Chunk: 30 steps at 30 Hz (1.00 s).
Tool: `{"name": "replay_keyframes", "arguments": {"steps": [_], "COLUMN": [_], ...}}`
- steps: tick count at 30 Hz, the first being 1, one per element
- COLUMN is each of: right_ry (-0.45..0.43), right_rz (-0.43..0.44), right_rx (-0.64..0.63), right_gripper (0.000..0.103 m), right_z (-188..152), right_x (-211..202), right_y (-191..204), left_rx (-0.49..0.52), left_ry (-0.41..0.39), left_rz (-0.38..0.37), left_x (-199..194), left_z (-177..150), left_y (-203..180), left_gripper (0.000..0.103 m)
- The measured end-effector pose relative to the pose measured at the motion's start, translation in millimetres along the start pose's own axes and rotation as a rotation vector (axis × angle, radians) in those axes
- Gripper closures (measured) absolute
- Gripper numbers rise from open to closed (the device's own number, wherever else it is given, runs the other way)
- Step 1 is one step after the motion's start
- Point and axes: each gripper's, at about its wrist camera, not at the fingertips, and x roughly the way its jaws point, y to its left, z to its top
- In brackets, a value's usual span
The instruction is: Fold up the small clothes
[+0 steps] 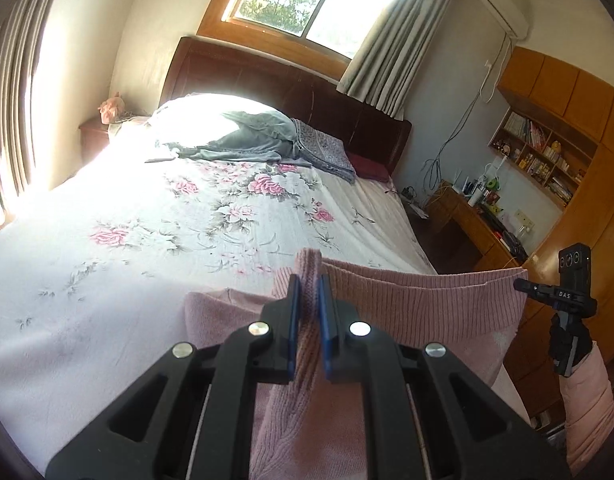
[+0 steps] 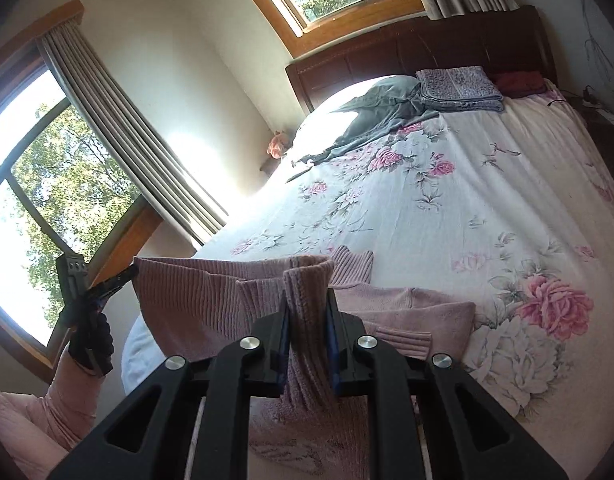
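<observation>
— What have you got hold of?

— My left gripper (image 1: 307,300) is clamped on a bunched ribbed edge of the pink knit sweater (image 1: 407,300), and my right gripper (image 2: 307,312) is pinched on another ribbed edge of it. The hem runs fairly taut between them, lifted above the near end of the bed (image 1: 127,240), and the rest hangs down toward the floral sheet, partly resting there.

— How should you handle the fold?

— I judge I should keep both grips level and the edge stretched, so the body hangs without twisting, then lay it down flat on the open sheet just ahead. Loose knit sags, so slack between my grippers would likely wrinkle the fold.

— Anything beyond?

— A grey garment (image 1: 251,136) and a folded purple blanket (image 2: 459,86) lie near the headboard (image 1: 307,96), well apart from my work.
</observation>
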Motion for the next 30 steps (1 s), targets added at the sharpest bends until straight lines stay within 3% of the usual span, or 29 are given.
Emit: {"name": "replay_keyframes", "arguments": {"steps": [6, 11, 16, 20, 22, 24, 26, 30], "right_ry": [0.104, 0.253, 0.378, 0.396, 0.37, 0.329, 0.324, 0.397], "right_rz": [-0.099, -0.189, -0.285, -0.315, -0.323, -0.272, -0.199, -0.164], "right_rx": [0.054, 0.107, 0.137, 0.114, 0.079, 0.044, 0.01, -0.064], "right_gripper": [0.088, 0.088, 0.086, 0.073, 0.072, 0.072, 0.071, 0.069], "right_z": [27, 11, -14, -17, -8, 3, 10, 1], "right_x": [79, 158, 207, 205, 192, 177, 171, 186], "right_y": [-41, -84, -116, -115, -104, -89, -70, -46], "left_rx": [-0.013, -0.03, -0.042, -0.093, -0.099, -0.072, -0.048, 0.017], "left_ry": [0.103, 0.251, 0.39, 0.383, 0.334, 0.285, 0.265, 0.348], "left_rz": [0.079, 0.195, 0.288, 0.265, 0.277, 0.268, 0.206, 0.101], "left_x": [90, 166, 208, 199, 184, 168, 161, 178], "left_z": [17, -7, -38, -30, -17, -4, 4, -8], "left_y": [29, 65, 98, 108, 104, 91, 73, 38], "left_gripper": [0.096, 0.096, 0.094, 0.089, 0.09, 0.089, 0.088, 0.085]}}
